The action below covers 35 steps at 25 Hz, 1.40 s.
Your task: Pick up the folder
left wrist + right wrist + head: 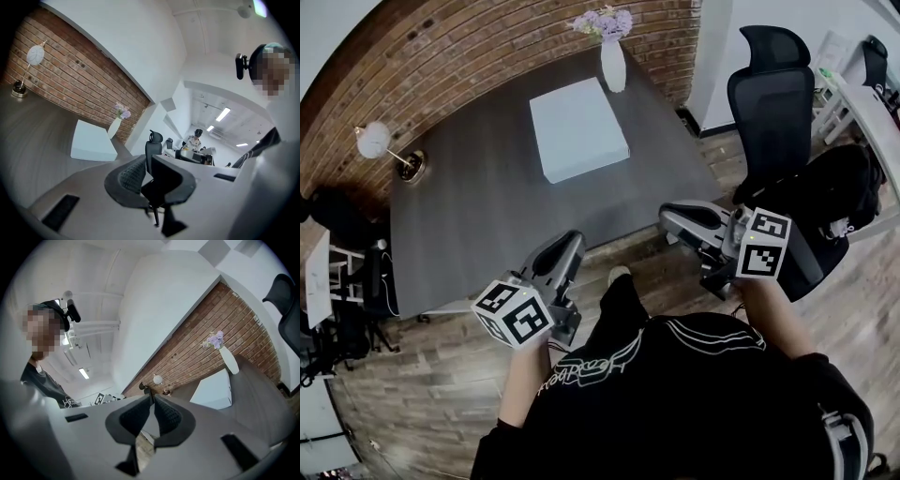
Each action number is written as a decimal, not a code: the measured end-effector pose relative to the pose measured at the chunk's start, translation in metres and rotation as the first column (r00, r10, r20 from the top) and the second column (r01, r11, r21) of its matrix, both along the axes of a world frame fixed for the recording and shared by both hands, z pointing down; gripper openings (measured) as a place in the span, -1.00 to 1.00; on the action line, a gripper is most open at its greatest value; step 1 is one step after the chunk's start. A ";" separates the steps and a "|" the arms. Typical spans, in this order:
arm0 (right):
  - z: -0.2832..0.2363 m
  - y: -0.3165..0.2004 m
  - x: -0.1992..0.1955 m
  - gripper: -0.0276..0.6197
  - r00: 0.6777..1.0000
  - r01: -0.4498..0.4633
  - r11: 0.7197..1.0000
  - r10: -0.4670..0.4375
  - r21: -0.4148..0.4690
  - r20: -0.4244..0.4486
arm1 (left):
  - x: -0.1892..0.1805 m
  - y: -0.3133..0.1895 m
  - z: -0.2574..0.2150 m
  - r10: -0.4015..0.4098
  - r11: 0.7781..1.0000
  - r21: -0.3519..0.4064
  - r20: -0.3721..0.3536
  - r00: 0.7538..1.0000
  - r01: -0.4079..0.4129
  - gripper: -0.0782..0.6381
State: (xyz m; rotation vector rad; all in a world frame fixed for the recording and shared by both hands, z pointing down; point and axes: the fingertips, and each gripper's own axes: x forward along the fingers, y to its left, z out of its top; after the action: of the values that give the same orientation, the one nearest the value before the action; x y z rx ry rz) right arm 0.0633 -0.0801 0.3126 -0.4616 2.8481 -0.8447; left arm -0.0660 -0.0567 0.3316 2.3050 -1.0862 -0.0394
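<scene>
Dark table [487,206], one folder [578,129], one vase [613,64]

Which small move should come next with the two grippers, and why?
Probably move both forward toward the folder, opening the jaws: left gripper and right gripper are shut, empty, at the near edge of the table; the folder lies untouched farther in.

A pale folder [578,128] lies flat on the dark desk [478,216], upper middle of the frame, with a white vase [613,64] just above it. The left gripper [572,240] and right gripper [667,216] hover lower down by the desk's edge.
</scene>
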 end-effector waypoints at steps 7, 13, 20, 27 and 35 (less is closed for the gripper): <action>0.009 -0.075 -0.026 -0.91 0.999 -0.040 0.998 0.040 -0.045 -0.006 | -0.042 -0.073 0.016 -0.022 0.998 -0.061 -0.016 1.000 0.021 -0.53; 0.023 -0.145 -0.044 -0.70 0.997 -0.075 0.995 0.073 -0.073 -0.022 | -0.073 -0.142 0.039 -0.032 0.993 -0.114 -0.037 0.999 0.028 -0.34; 0.056 -0.212 -0.058 -0.42 0.988 -0.137 0.981 0.126 -0.141 -0.087 | -0.113 -0.206 0.074 -0.067 0.978 -0.198 -0.023 0.997 0.062 -0.15; 0.114 -0.260 -0.066 -0.34 0.967 -0.177 0.961 0.131 -0.210 -0.216 | -0.137 -0.246 0.126 -0.095 0.953 -0.291 -0.003 0.996 0.090 -0.10; 0.179 -0.297 -0.067 -0.32 0.934 -0.222 0.937 0.123 -0.271 -0.337 | -0.150 -0.274 0.171 -0.110 0.925 -0.365 0.016 0.994 0.108 -0.10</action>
State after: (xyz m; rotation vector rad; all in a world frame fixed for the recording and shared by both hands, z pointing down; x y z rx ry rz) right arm -0.0041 -0.3772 0.4911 -0.9554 2.8948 -1.2875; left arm -0.2155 -0.3303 0.5025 1.9095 -1.1140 0.1058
